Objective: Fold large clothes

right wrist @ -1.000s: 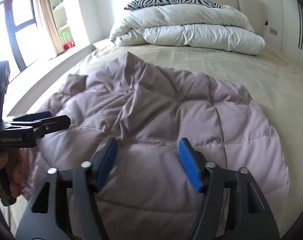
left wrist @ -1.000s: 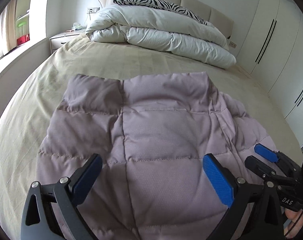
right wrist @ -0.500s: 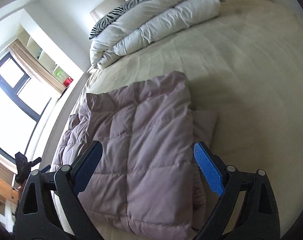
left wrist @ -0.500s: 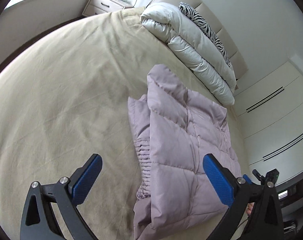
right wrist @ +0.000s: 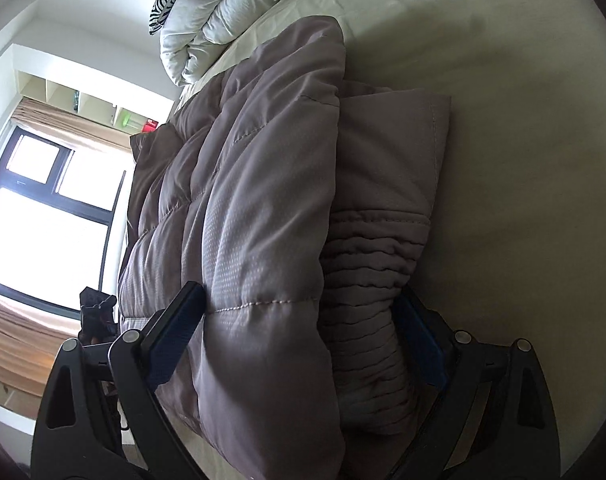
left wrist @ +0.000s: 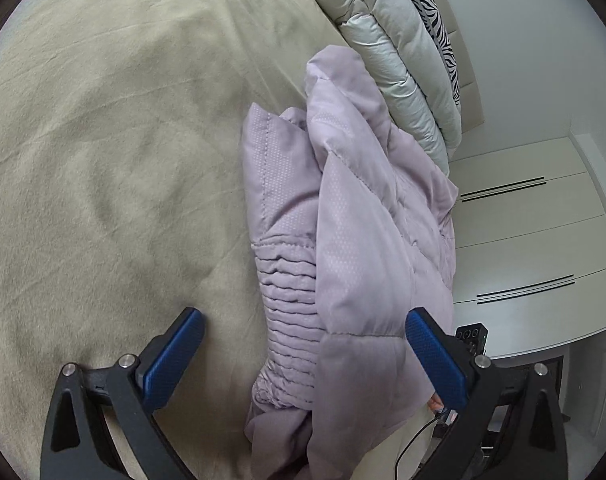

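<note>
Both claws have swung sideways since a second ago, left claw and right claw spread astride the jacket at twelve o'clock, seemingly untouched; I'd grip both layers evenly.

1 puffy jacket, lilac, folded on 1 bed. 1 ribbed cuff showing. 2 grippers: left gripper and right gripper, each w/ 2 blue pads, so 4 pads total. 1 white duvet rolled at head of bed, 1 zebra pillow behind it. 1 window w/ approx. 3 panes visible. Wardrobe: 2 pairs of dark handle bars. Shelf items too small to count.
</note>
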